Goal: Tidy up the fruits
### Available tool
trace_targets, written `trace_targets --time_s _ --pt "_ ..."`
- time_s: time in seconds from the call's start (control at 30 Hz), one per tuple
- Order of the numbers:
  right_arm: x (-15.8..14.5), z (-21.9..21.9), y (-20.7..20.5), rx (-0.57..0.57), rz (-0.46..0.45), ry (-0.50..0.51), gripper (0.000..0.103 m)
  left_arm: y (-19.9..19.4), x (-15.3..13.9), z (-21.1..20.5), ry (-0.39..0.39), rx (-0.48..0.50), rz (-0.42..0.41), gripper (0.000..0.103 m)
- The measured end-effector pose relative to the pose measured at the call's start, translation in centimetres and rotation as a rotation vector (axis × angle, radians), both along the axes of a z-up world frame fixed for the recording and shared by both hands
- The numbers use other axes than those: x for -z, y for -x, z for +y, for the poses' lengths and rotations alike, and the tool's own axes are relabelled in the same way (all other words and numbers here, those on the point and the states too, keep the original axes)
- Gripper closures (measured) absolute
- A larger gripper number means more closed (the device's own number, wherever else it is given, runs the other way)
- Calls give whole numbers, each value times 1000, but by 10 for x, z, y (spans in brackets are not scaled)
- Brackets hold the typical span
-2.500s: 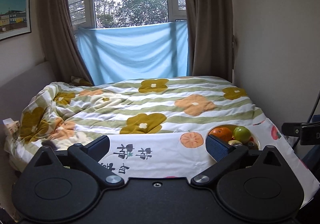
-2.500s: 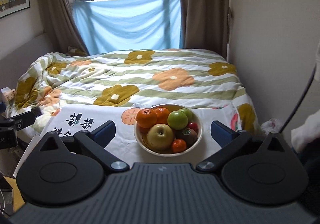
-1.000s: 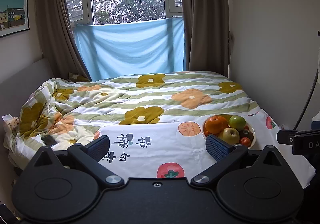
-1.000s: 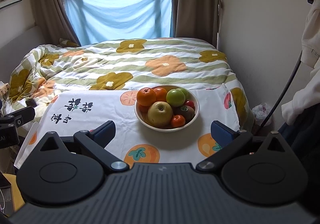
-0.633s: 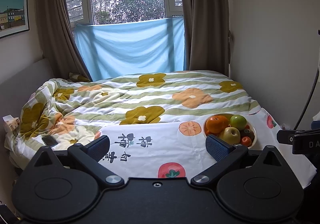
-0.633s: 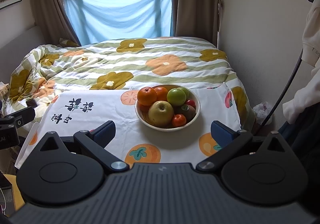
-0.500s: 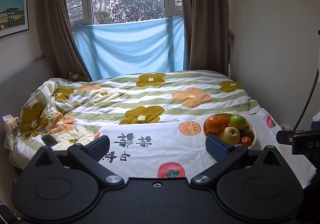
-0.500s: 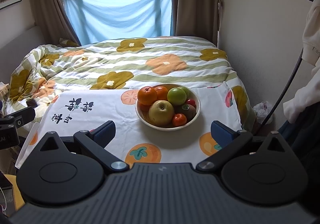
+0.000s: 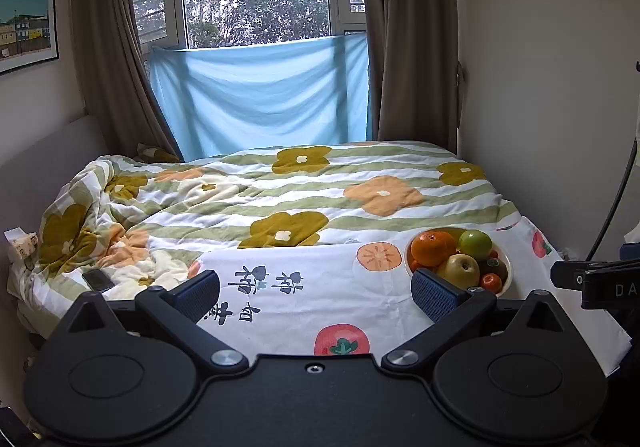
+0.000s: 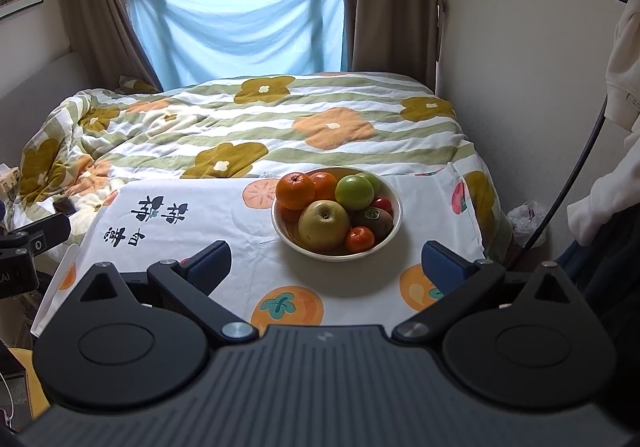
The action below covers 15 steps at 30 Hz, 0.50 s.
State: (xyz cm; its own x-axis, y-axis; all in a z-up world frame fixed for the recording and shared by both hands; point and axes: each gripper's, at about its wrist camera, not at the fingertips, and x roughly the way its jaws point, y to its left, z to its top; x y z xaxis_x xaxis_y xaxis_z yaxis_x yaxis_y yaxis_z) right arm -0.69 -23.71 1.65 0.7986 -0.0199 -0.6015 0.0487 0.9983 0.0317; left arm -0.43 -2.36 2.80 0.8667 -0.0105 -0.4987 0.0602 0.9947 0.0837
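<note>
- Nearest, bottom of both frames: our left gripper (image 9: 316,293) and right gripper (image 10: 326,261) have jaws spread wide and carry nothing.
- Lower centre of the right wrist view: white cloth (image 10: 192,235) with printed persimmons, spread on the bench. No loose fruit on it that we can see.
- Centre of that view: white bowl (image 10: 390,235) stands on the cloth ahead of the right gripper. In the left wrist view it sits at the right edge, past that gripper's right pad.
- All fruit lies piled in the bowl. This fits a full bowl waiting to be sorted out, or fruit just gathered in, so we call no move.
- Handling, our guess: yellow apple (image 10: 324,225) and green apple (image 10: 354,192) are firm, smooth, heavier; grip across the widest part.
- Orange (image 10: 295,190) has a grippier peel with slight give.
- Small tangerine (image 10: 359,239) and kiwi (image 10: 376,221) are light and bruise easily; squeeze gently. Pile may roll when one is lifted.
- Far, upper half: bed with floral quilt (image 10: 256,119).
</note>
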Motion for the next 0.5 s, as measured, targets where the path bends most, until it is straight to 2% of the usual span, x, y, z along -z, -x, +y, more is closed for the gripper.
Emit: trace_targets --time_s 0.5 --pt "4 5 -1 -1 9 -6 0 2 1 -5 -39 -3 -30 0"
